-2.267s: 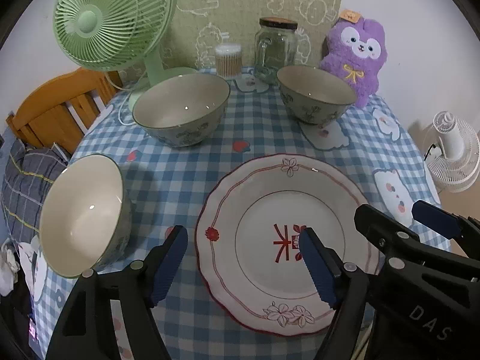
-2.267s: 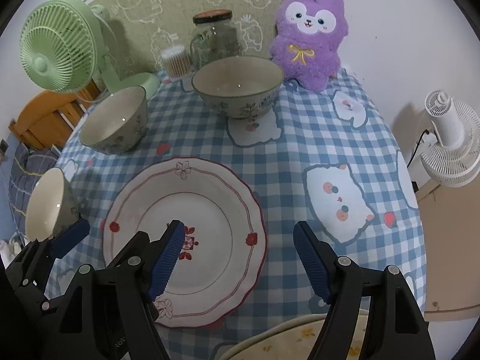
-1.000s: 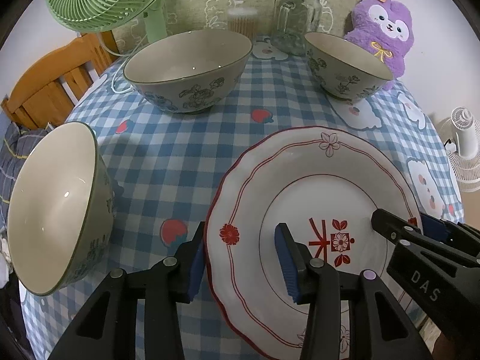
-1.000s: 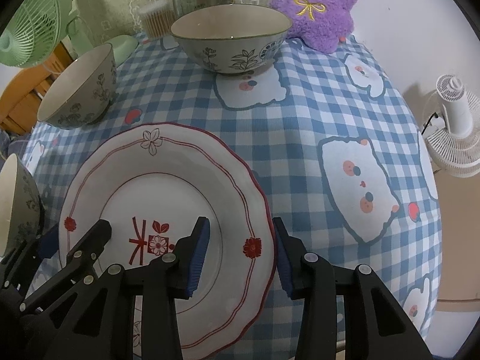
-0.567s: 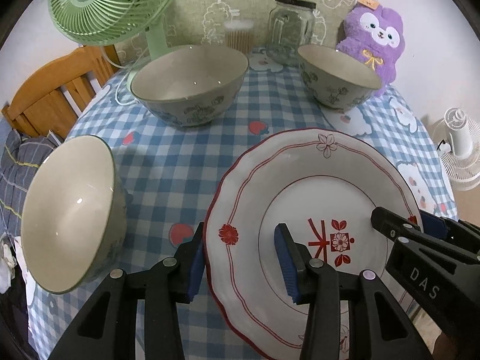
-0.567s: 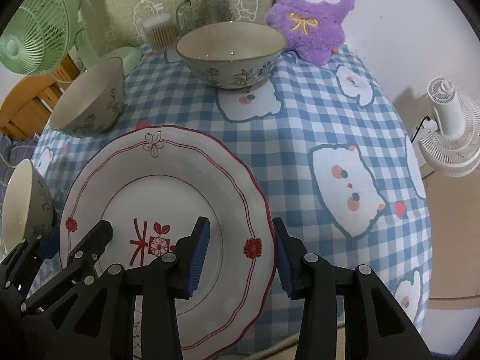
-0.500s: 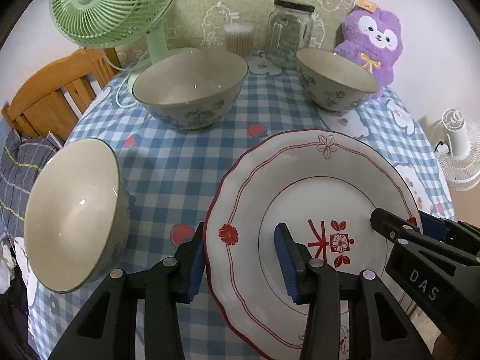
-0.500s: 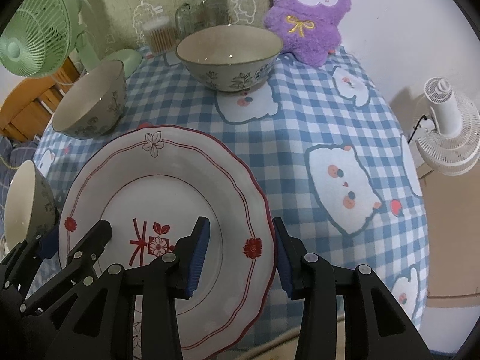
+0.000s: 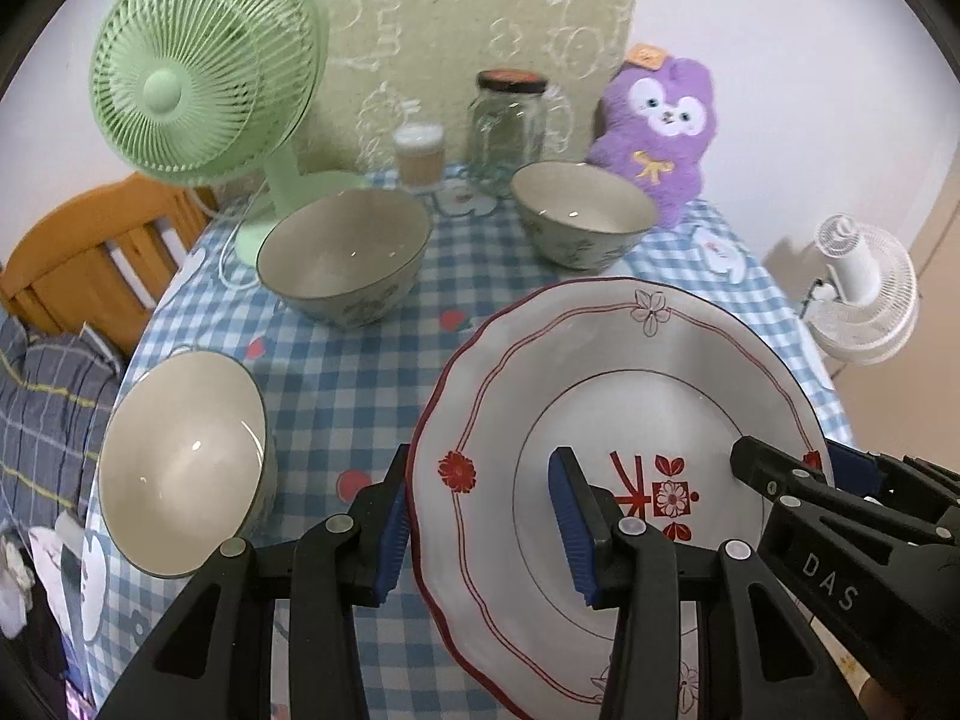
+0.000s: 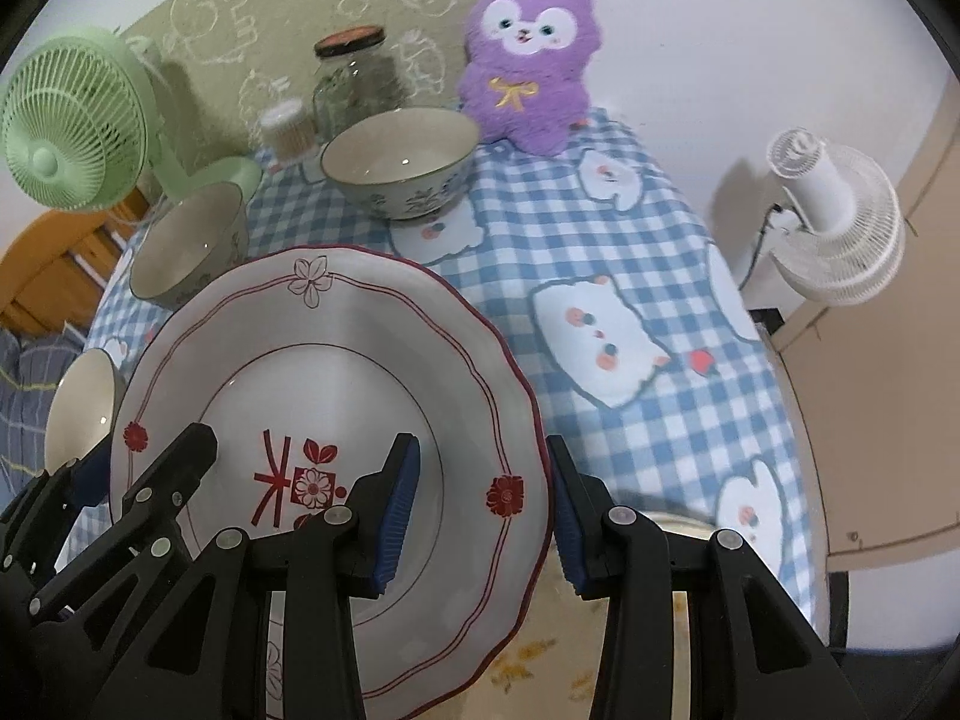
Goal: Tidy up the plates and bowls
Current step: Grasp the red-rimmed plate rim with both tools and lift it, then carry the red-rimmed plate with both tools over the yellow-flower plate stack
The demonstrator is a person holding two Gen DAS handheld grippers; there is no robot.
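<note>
A white plate with red trim point(image 9: 630, 396) point(image 10: 336, 360) is held above the checked table by both grippers. My left gripper point(image 9: 480, 522) is shut on its left rim. My right gripper point(image 10: 480, 510) is shut on its right rim and shows in the left wrist view point(image 9: 840, 516). Three floral bowls stand on the table: one near the left edge point(image 9: 180, 462), one at mid left point(image 9: 345, 261), one at the back point(image 9: 579, 213) point(image 10: 399, 159). A yellowish patterned plate point(image 10: 540, 654) lies below the right gripper.
A green fan point(image 9: 198, 66), a glass jar point(image 9: 510, 120), a cotton-swab cup point(image 9: 420, 153) and a purple plush point(image 9: 660, 132) stand at the back. A white fan point(image 9: 864, 294) stands on the floor to the right. A wooden chair point(image 9: 78, 252) is at left.
Both grippers closed on the plate's rims and lifted it off the table. They have since risen and pulled back with it toward the near edge.
</note>
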